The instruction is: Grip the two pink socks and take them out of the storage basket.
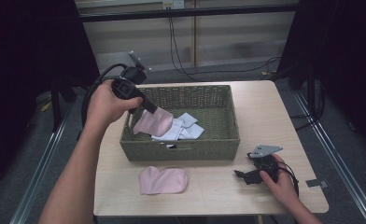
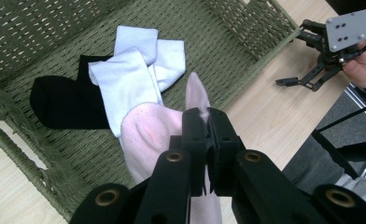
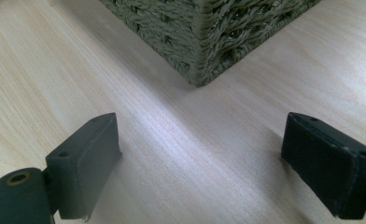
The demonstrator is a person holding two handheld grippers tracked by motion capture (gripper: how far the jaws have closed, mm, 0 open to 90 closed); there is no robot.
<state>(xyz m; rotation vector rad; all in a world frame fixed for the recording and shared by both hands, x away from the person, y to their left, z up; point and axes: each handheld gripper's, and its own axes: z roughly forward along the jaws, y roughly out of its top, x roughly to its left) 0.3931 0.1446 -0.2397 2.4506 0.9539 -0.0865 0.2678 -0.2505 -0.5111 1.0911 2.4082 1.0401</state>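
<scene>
Up above, a pink sock (image 1: 154, 122) is held over the green basket (image 1: 181, 150) by the left gripper (image 1: 149, 108), while another pink sock (image 1: 164, 180) lies on the table (image 1: 265, 112) in front. Closer in, the left gripper (image 2: 208, 122) is seen pinched on the pink sock (image 2: 148, 135) above white socks (image 2: 134, 70) and a black sock (image 2: 64, 102). Lastly, the right gripper (image 3: 200, 154) is seen spread wide over the table (image 3: 181, 158), near the basket corner (image 3: 204, 42).

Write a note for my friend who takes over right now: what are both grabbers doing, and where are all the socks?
Left gripper: shut on a pink sock, held over the green woven basket.
Right gripper: open, holding nothing, low over the table right of the basket.
In the basket: white socks and a black sock.
On the table, in front of the basket: a second pink sock.
Likely left: let go of the held sock, then bring in the second one.
</scene>
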